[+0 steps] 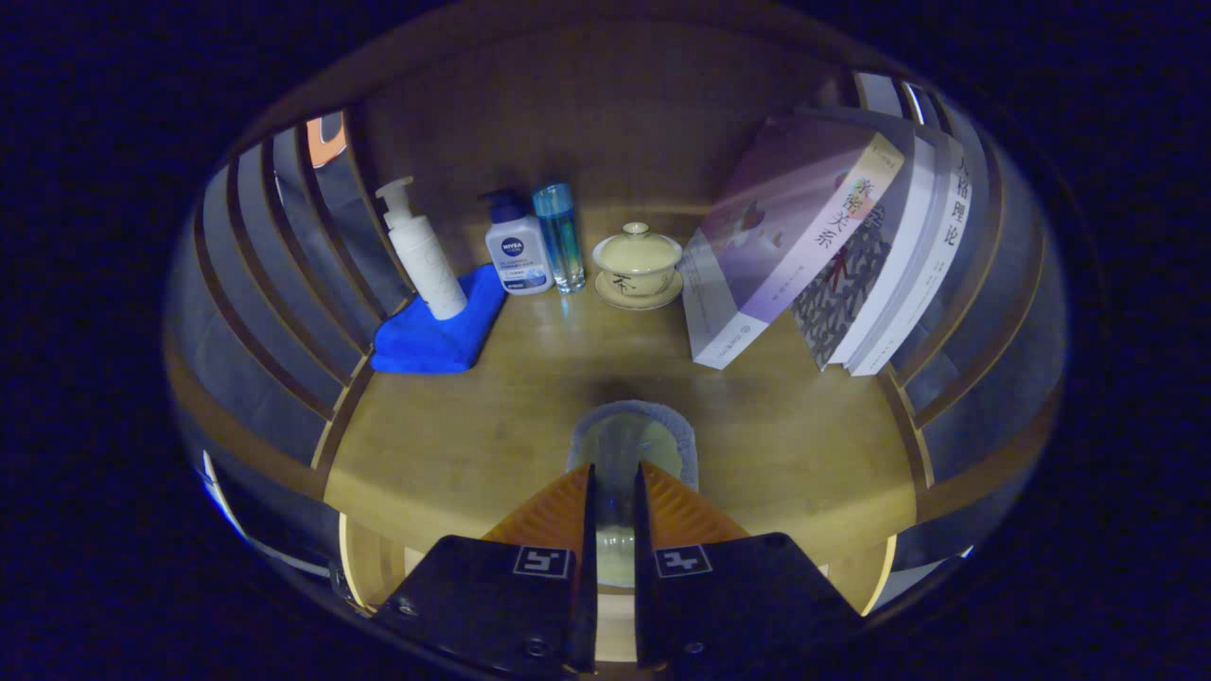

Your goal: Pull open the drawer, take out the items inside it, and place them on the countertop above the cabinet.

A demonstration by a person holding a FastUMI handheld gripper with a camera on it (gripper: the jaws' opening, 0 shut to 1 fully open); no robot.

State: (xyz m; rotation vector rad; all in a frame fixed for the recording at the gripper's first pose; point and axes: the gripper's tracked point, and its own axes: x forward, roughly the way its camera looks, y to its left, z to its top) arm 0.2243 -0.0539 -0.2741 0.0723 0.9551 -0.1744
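While the gripper (615,473) is hovering low over the wooden countertop (454,445), its fingers are pinching the near rim of a shallow glass dish (628,445), which is lying straight ahead of them at lower centre, short of the lidded teacup (637,263).

We see a home setting: a wooden counter (473,445) with slatted sides, like a bedroom or bathroom cabinet top. It carries toiletries, namely a white pump bottle (423,253) on a folded blue cloth (435,331), a lotion bottle (517,253) and a clear blue bottle (558,236), beside a lidded teacup (637,265) and leaning books (833,246).
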